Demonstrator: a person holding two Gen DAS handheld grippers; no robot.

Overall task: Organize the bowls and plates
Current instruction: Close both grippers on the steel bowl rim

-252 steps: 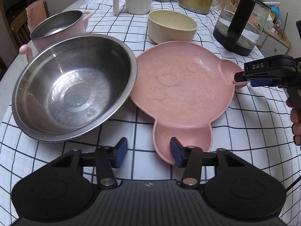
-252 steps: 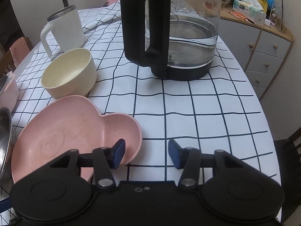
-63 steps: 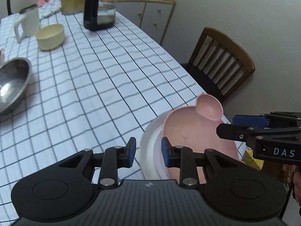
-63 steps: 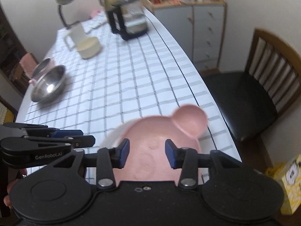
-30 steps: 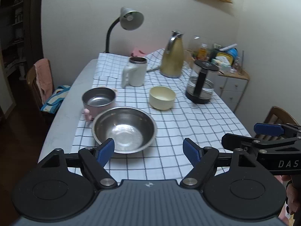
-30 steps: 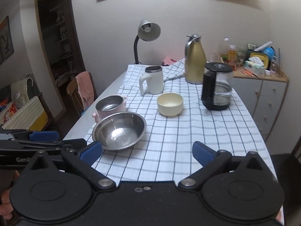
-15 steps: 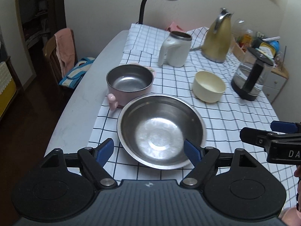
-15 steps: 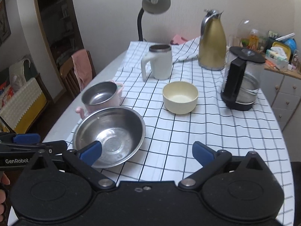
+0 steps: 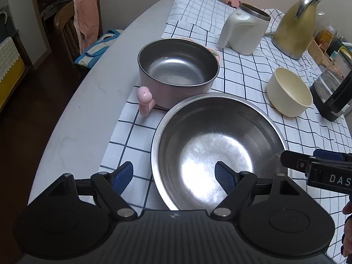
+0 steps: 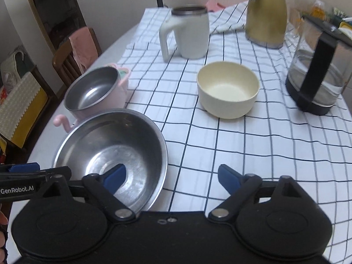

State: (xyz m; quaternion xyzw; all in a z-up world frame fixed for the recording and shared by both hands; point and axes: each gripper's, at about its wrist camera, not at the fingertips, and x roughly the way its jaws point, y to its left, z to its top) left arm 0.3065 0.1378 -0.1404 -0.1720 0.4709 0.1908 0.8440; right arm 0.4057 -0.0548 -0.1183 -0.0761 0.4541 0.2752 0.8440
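A large steel bowl (image 9: 217,149) (image 10: 110,154) sits at the near left of the checked cloth. My left gripper (image 9: 173,176) is open and hangs low over the bowl's left rim, one finger outside it and one over the inside. My right gripper (image 10: 171,177) is open with its jaws closing. It straddles the bowl's right rim, and the pads do not touch it. Behind the steel bowl stand a pink pot with a steel lining (image 9: 178,66) (image 10: 94,92) and a cream bowl (image 9: 290,92) (image 10: 227,90).
A white mug (image 10: 189,33), a gold thermos jug (image 10: 266,11) and a glass kettle (image 10: 319,72) stand at the back of the table. A chair with a pink towel (image 9: 85,17) is off the table's left edge. Bare cloth lies right of the steel bowl.
Both grippers have come down and forward from high above the table to the steel bowl, which now fills the near view. The right jaws have narrowed slightly.
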